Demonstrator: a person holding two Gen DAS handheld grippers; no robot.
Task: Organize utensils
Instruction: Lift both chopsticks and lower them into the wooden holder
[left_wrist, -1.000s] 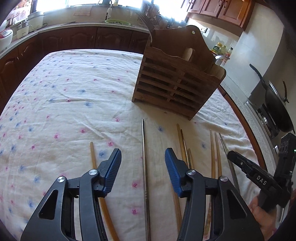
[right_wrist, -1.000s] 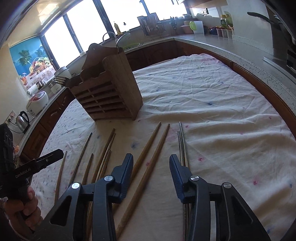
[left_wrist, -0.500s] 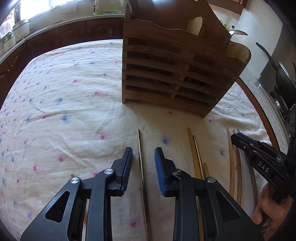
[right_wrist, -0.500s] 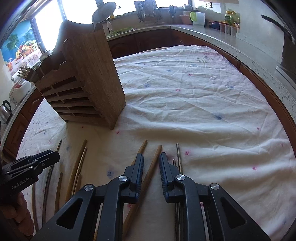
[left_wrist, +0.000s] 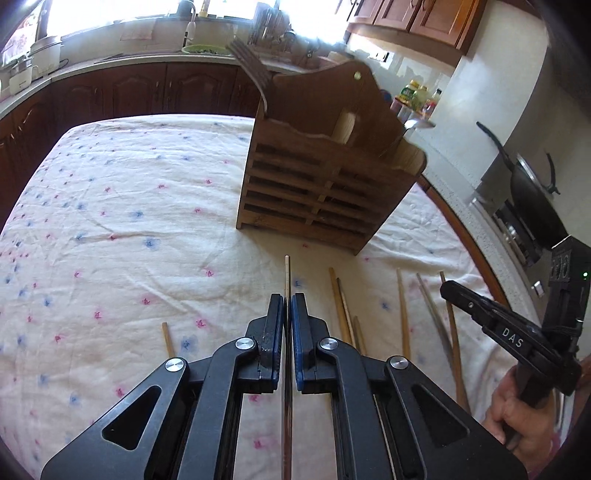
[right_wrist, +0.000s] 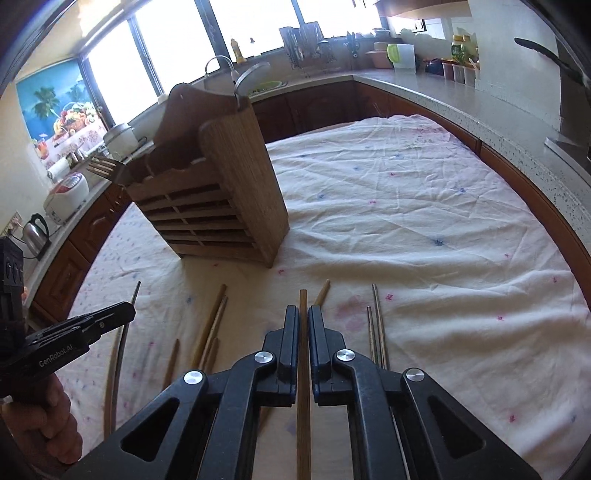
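- The left gripper (left_wrist: 287, 308) is clamped on a metal chopstick (left_wrist: 287, 275), whose long axis runs straight forward between the pads, its tip pointing at the front foot of the wooden holder (left_wrist: 325, 184).
- The right gripper (right_wrist: 302, 321) is clamped on a wooden chopstick (right_wrist: 303, 301), also lying along the fingers, its tip aimed just right of the holder's near corner in the right wrist view.
- Both sticks lie in front of the holder's slatted face; the holder stands upright on the flowered cloth (left_wrist: 110, 206), with a fork (right_wrist: 105, 170) leaning out of its left end and a spoon (right_wrist: 251, 79) rising from its right end.
- Seen by the left wrist camera, the left gripper faces the slatted front nearly square on; the right gripper sits off the holder's right end.
- Judgement: each stick points at the holder's base, not its open top, so the coming move likely calls for lifting and tipping each stick upright above the top before lowering it in.
- Loose chopsticks (right_wrist: 214, 325) lie on the cloth between the 2 grippers, all roughly pointing toward the holder.
- 2 more metal ones (right_wrist: 378, 332) lie just right of the right gripper.
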